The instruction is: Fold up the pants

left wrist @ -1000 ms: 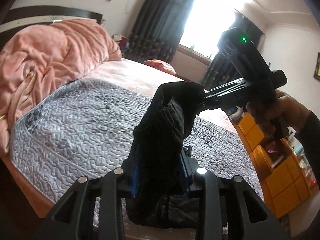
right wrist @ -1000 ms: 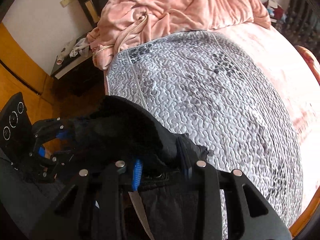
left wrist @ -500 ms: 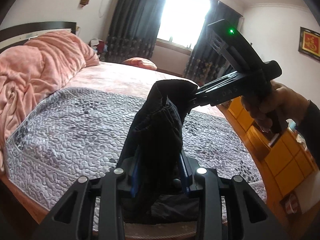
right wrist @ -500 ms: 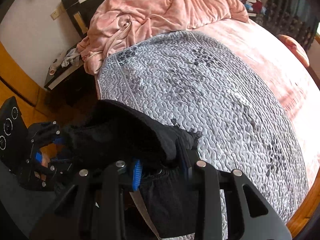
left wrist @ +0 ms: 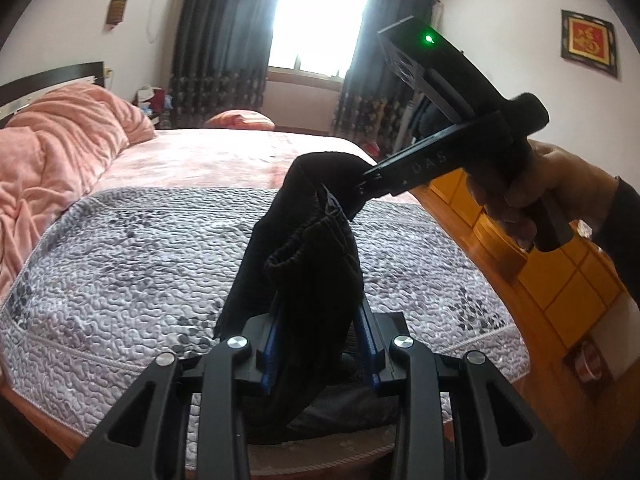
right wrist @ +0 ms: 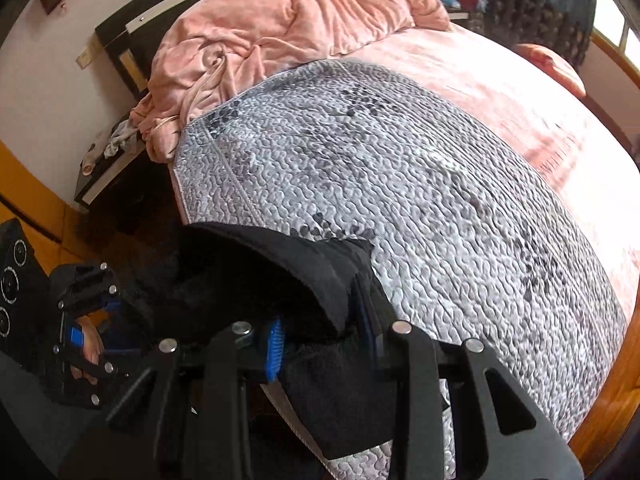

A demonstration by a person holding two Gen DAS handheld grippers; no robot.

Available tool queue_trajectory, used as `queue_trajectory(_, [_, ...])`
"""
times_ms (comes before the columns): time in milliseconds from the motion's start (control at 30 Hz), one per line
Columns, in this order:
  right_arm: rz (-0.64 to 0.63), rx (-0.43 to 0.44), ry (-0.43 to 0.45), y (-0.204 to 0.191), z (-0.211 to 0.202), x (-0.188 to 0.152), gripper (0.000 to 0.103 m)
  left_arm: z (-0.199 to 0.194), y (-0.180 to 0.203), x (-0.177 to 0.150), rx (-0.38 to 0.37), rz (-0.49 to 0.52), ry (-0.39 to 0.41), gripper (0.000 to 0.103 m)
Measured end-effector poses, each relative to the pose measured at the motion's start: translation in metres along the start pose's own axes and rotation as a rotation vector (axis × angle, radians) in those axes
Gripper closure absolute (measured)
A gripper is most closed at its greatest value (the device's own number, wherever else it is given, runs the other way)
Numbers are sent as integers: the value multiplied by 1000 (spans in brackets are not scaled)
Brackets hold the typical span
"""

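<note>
Black pants (left wrist: 312, 264) (bunched), clamped between both jaws

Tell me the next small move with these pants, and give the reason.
Probably carry the black pants forward and lower them onto the grey quilt. Both tongs, left and right, are clamped on the bunched cloth, which hangs at the bed's near edge, not laid flat for folding.

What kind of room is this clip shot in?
A home bedroom, by the look of it: a large bed with a grey quilted cover, a bunched pink duvet at its headboard, dark curtains beside a bright window.
</note>
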State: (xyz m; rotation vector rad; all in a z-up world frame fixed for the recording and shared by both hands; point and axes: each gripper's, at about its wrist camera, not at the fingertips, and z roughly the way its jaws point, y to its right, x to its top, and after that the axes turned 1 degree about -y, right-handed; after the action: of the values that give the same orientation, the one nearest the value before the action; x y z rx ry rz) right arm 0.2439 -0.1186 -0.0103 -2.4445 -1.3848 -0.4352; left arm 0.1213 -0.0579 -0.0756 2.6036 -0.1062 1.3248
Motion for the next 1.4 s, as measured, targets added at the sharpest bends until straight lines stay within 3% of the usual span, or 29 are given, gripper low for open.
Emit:
queue_trajectory(767, [158,-26,6,74,9,-106,74,75,101,-42,-94,215,-158,70])
queue_trajectory(933, [175,-31,-6,93,22,-126,75,99,114,-53,-109,243,-206,72])
queue_trajectory(1000, [175,-35,-9,99,27,-133,75,108,119,-57,-116,256,-225,78])
queue_trajectory(1400, [186,-72,-45,136,82,-188,76,176,137,-95,-132,308,-370,78])
